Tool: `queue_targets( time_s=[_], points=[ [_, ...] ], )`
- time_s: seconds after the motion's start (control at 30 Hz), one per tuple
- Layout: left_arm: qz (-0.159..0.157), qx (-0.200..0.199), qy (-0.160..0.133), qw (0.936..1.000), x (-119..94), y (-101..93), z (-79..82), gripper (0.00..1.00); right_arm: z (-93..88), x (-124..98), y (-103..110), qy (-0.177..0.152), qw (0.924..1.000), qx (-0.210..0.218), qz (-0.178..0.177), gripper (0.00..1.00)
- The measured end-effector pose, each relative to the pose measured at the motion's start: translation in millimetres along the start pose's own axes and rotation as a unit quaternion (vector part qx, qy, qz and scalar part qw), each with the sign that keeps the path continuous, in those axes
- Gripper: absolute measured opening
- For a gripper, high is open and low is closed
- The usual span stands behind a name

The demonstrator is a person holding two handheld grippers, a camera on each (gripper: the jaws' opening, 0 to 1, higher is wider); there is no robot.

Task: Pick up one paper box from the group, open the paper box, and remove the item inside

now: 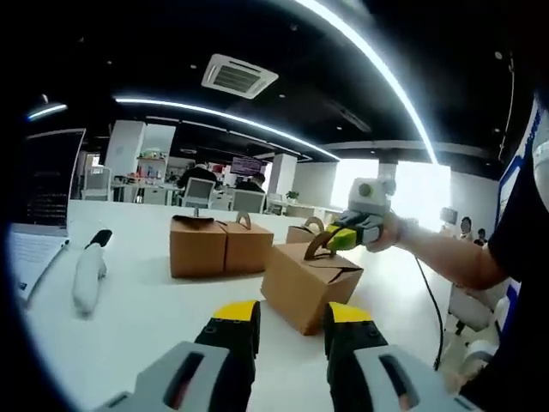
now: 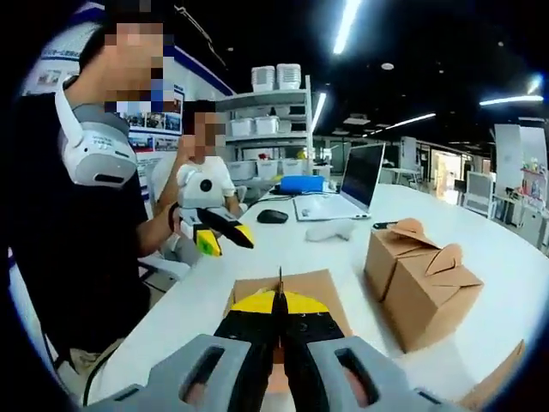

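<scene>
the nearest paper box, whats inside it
Cannot be seen: the nearest paper box is closed, its brown flaps folded together under the handle tab, which the right gripper pinches. The cardboard walls hide any contents.

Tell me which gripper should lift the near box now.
Right. The right gripper is already shut on the handle of the near box. The left gripper is open, short of it, and better kept free for the flaps.

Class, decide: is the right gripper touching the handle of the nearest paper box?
Touching. In the right gripper view, the right gripper is shut on the thin upright handle of the box. The left gripper view agrees.
</scene>
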State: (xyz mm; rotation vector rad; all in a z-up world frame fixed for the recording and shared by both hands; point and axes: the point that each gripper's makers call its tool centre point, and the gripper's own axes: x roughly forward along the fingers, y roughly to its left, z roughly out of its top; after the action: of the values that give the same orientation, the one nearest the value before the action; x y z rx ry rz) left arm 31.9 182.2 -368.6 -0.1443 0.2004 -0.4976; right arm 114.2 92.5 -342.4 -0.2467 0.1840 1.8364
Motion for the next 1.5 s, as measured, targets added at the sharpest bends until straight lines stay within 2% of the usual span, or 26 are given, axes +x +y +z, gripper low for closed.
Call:
queue_targets(
  time_s=[0.23,0.47,0.6,0.8,1.0,1.23,1.3,1.4,1.5],
  points=[
    [0.003,-0.003,0.005,1.0,3.2,-0.1,-4.1,0.32,-4.8,-4.4,-2.3,-0.01,0.9999,0.011,0.003,0.03],
    [0.002,0.001,0.003,1.0,0.0,-3.2,-0.9,0.32,-5.9,-1.4,-0.8,-0.008,0.9999,0.012,0.003,0.03],
    [0.004,0.001,0.001,1.0,-3.1,-3.3,-1.3,0.32,-6.6,-2.1,-1.7,-0.011,0.9996,0.026,0.0,0.03],
    [0.003,-0.005,0.014,0.9999,1.8,-4.0,-8.4,0.32,-10.9,-3.2,2.0,-0.011,0.9995,0.03,0.004,0.03],
    [0.006,-0.002,0.001,1.0,2.2,-5.7,0.1,0.32,-9.9,-5.6,-0.4,-0.015,0.9993,0.033,-0.002,0.03],
    [0.014,0.001,0.002,0.9999,-3.6,-8.1,6.2,0.32,-8.9,-4.6,-0.9,-0.02,0.9991,0.039,0.001,0.03],
    [0.014,0.004,0.001,0.9999,-3.5,-9.9,7.4,0.32,-8.6,-5.2,-1.4,-0.023,0.9988,0.043,-0.001,0.06],
    [0.014,0.006,0.004,0.9999,-0.7,-13.4,6.4,0.32,-13.3,-6.9,-4.8,-0.022,0.9981,0.057,-0.012,0.16],
    [0.01,0.007,0.006,0.9999,2.1,-18.8,5.6,0.32,-8.8,-11.5,-4.8,-0.033,0.9976,0.056,-0.021,0.24]
  ],
)
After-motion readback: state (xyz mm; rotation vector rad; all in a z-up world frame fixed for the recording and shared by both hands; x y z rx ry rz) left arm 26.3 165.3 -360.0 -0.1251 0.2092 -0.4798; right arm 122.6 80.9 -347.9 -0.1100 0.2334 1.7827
